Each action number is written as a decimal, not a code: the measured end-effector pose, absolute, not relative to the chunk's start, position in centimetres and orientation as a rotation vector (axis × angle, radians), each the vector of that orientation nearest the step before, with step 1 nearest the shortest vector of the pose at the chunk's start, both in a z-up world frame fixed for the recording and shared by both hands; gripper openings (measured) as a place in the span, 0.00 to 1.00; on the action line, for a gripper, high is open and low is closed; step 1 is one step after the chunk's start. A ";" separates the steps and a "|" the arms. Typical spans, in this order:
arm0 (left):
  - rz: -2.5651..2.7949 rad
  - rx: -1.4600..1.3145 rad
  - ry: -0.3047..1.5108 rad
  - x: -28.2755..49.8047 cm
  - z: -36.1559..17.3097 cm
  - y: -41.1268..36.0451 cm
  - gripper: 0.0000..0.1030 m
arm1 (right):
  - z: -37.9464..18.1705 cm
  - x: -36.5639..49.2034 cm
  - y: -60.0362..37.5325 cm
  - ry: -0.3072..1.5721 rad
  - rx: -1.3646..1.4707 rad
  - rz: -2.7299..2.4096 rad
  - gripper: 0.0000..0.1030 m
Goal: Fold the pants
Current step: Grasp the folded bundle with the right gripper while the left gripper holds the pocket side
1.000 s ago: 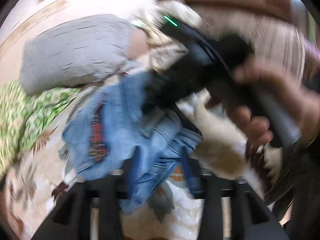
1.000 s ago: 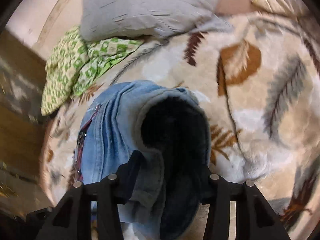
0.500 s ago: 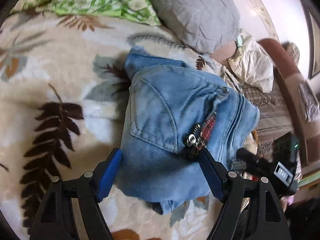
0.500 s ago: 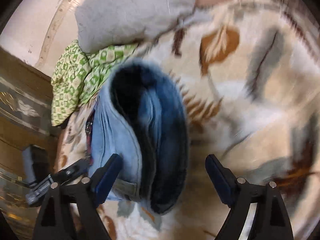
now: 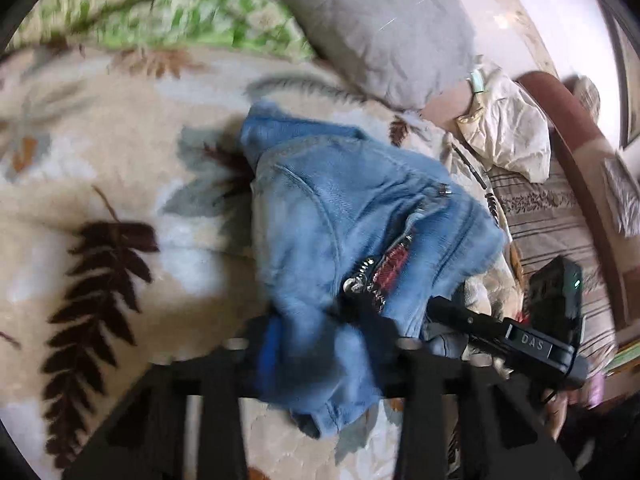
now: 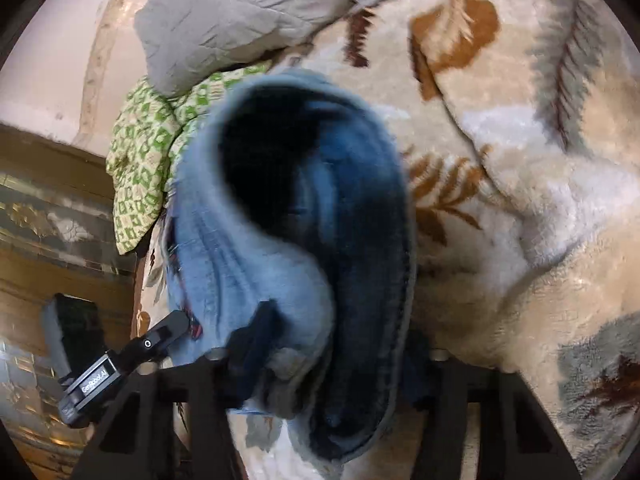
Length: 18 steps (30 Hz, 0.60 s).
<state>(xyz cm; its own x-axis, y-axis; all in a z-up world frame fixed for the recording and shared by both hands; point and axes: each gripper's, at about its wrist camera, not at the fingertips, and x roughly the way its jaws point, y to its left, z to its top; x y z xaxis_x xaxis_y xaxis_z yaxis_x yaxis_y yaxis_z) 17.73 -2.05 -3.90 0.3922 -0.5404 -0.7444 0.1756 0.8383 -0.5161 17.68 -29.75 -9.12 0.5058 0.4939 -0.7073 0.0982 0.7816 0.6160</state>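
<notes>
Light blue jeans [image 5: 352, 208] lie folded in a thick bundle on a cream blanket with leaf prints [image 5: 120, 160]. My left gripper [image 5: 326, 340] has its jaws closing on the near edge of the bundle, with bunched denim pressed between its blue pads. In the right wrist view the jeans [image 6: 248, 248] show a dark open fold. My right gripper [image 6: 340, 344] is closing on the thick layered edge there, with denim filling the gap. The two grippers hold neighbouring parts of the same edge. The right gripper's black body [image 5: 528, 346] shows at the right of the left wrist view.
A grey pillow [image 5: 380, 20] and a green patterned cloth [image 5: 180, 12] lie beyond the jeans. A crumpled cream cloth [image 5: 508, 140] and a brown sofa arm [image 5: 568, 140] are at the right. The bed's wooden side [image 6: 48, 220] borders the left.
The left gripper rolled and swung round to look across the jeans. Both pairs of jaws stood wide half a second ago and have closed in on the denim.
</notes>
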 end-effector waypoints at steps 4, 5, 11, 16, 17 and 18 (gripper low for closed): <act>-0.516 -0.454 0.983 14.3 -0.6 -0.7 0.17 | -5.5 15.5 -29.7 0.926 0.650 0.329 0.28; -0.523 -0.457 0.957 12.7 0.2 -0.3 0.18 | -4.7 14.5 -29.9 0.903 0.646 0.349 0.28; -0.500 -0.479 0.970 7.9 -0.9 1.1 0.18 | -3.8 10.5 -28.4 0.876 0.593 0.385 0.26; -0.409 -0.384 1.089 7.4 -5.6 0.4 0.38 | -9.6 10.2 -28.2 1.025 0.601 0.275 0.46; -0.391 -0.354 1.066 7.2 -5.6 0.3 0.46 | -10.1 10.1 -28.8 1.021 0.635 0.257 0.54; -0.386 -0.349 1.047 7.0 -5.3 0.4 0.49 | -10.0 9.9 -29.3 1.011 0.666 0.253 0.58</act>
<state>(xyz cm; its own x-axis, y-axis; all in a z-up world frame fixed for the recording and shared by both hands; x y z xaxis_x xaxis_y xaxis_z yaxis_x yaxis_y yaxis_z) 7.02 0.42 -5.34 0.4453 -0.4671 -0.7639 0.1412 0.8791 -0.4552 9.94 -29.28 -10.03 0.5229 0.4887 -0.6983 0.1028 0.7772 0.6209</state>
